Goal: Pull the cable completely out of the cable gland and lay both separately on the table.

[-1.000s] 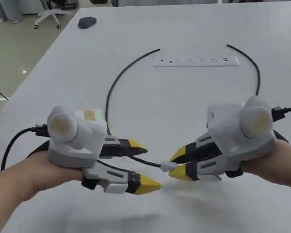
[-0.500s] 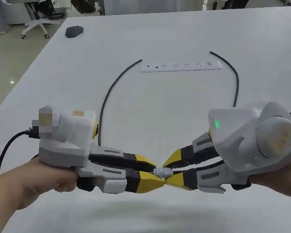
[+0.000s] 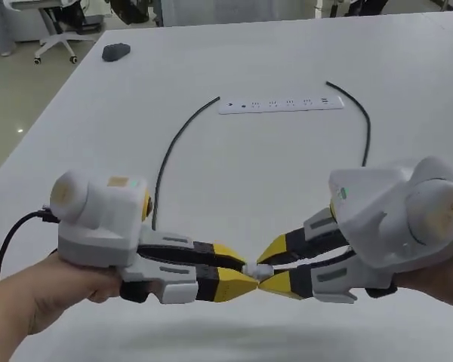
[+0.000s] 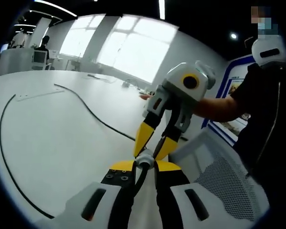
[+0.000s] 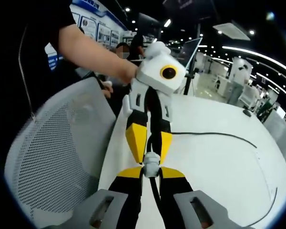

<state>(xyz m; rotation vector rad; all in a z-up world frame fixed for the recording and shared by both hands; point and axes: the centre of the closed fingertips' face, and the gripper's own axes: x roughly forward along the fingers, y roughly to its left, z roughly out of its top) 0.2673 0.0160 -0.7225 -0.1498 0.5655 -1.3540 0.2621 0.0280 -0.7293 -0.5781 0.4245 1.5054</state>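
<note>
Cable gland (image 3: 258,269) (white) clamped in right hand-held gripper (image 3: 270,269), left hand-held gripper (image 3: 246,269) clamping cable (image 3: 166,158), tips meeting.

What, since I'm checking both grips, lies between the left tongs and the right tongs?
The white cable gland, threaded on the black cable, sits between the left tongs and right tongs, tips nearly meeting; the head view shows it.

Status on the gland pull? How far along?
Done: both grasps look made. In hand: right gripper on the cable gland, left gripper on the cable beside it. To do: cable is still threaded through; pull it out, lay both on the table.
</note>
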